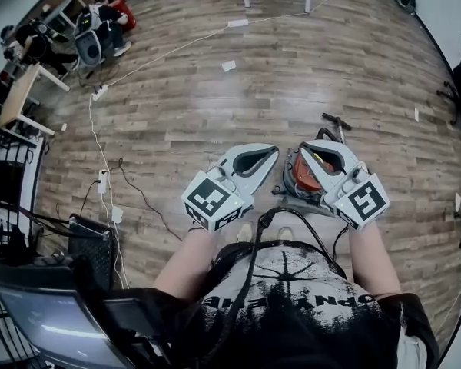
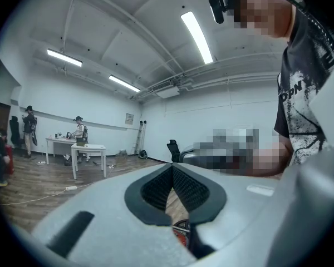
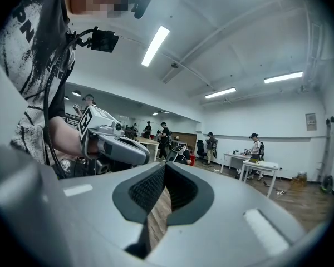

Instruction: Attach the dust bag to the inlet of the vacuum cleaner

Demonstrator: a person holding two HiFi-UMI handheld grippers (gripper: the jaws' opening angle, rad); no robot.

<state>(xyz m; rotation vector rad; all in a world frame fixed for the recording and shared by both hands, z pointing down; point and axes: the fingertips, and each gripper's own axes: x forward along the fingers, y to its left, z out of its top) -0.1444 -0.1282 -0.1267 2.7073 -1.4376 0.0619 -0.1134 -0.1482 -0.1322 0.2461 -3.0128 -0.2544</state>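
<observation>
From the head view, I hold my left gripper (image 1: 270, 151) and right gripper (image 1: 306, 149) side by side in front of my chest, both pointing away from me over the wood floor (image 1: 215, 91). Their tips are near each other but apart. The vacuum (image 1: 302, 179), round and red-orange, sits on the floor below, mostly under the right gripper, with a little of it showing in the gap between the two. A white cable (image 1: 100, 141) trails across the floor well to the left.

In the left gripper view, my fingers (image 2: 156, 188) are closed tip to tip with nothing gripped between them. Through the slot behind the tips I see floorboards and a red bit of the vacuum low down. Beyond the tips the room opens out, with a black chair (image 2: 173, 149) by the far wall and a long lamp (image 2: 196, 36) on the ceiling. My shirt and arm fill the right edge.

In the right gripper view, these fingers (image 3: 147, 191) are also closed and empty, and only floorboards show through the slot. The left gripper hangs just beyond them on the left, its marker cube (image 3: 94, 121) towards me. People (image 3: 255, 146) stand far off across the room.
</observation>
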